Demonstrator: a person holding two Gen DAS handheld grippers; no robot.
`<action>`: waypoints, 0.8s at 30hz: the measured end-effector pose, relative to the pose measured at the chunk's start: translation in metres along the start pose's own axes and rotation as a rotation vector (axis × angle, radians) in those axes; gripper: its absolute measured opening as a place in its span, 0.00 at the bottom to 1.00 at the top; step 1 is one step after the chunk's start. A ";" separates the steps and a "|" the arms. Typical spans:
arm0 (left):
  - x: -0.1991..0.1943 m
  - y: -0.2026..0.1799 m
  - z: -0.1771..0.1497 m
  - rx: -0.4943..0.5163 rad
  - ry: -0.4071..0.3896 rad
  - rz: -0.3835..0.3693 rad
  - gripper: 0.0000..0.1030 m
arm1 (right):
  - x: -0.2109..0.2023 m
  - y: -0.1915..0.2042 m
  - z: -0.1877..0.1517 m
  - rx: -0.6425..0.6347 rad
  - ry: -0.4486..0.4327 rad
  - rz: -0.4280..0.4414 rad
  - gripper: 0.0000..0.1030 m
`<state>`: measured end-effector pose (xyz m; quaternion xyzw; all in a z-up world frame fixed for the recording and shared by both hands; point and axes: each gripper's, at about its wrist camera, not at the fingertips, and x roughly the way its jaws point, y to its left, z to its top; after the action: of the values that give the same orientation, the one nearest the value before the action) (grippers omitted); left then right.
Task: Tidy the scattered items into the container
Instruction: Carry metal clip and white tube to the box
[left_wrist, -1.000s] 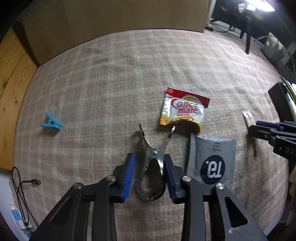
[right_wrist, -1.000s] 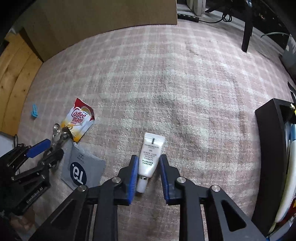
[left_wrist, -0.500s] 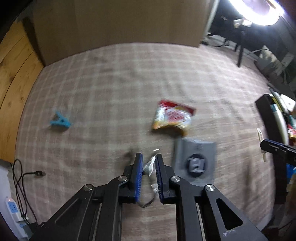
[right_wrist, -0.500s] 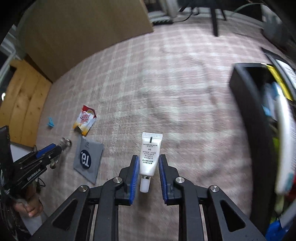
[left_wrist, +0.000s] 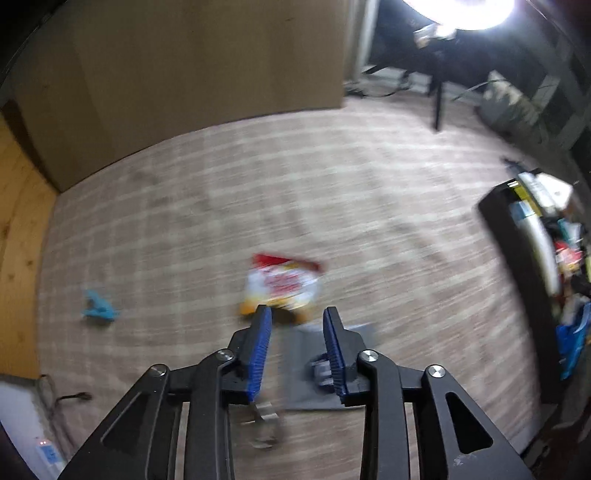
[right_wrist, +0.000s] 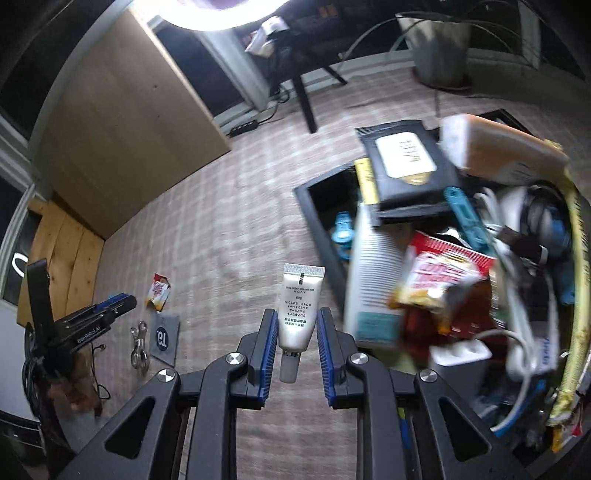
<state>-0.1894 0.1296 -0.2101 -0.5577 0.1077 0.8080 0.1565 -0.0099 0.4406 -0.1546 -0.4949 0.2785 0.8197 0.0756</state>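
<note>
Checked carpet (right_wrist: 229, 236): right gripper (right_wrist: 295, 354) clamps a white cream tube (right_wrist: 300, 306) beside the crammed black container (right_wrist: 317, 229). Left gripper (left_wrist: 297, 354), its jaws just opened, stands empty; the silver metal clip (right_wrist: 138, 349) lies on the floor. Released short, the tube could bounce off the heap.

Half a second ago our left gripper (left_wrist: 297, 349) was pinched on the metal clip (right_wrist: 139, 350); now its jaws have just been opening with nothing between them, and the clip lies on the checked carpet (right_wrist: 229, 236) beside the grey sachet (right_wrist: 165, 336). Our right gripper (right_wrist: 295, 356), clamped on the white tube (right_wrist: 298, 314), has swung from open carpet to the edge of the black container (right_wrist: 317, 225), whose crowded contents now fill the right side of its view.
</note>
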 end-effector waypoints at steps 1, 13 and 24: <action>0.002 0.008 -0.003 -0.006 0.019 0.006 0.52 | 0.003 -0.003 -0.001 0.003 0.006 0.002 0.19; 0.041 0.032 -0.058 -0.087 0.172 0.036 0.53 | 0.041 0.035 -0.011 -0.071 0.082 0.045 0.19; 0.019 0.029 -0.049 -0.117 0.096 0.031 0.28 | 0.025 0.027 -0.009 -0.052 0.047 0.051 0.19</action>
<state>-0.1643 0.0883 -0.2456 -0.6023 0.0765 0.7875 0.1059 -0.0266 0.4099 -0.1693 -0.5086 0.2713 0.8164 0.0354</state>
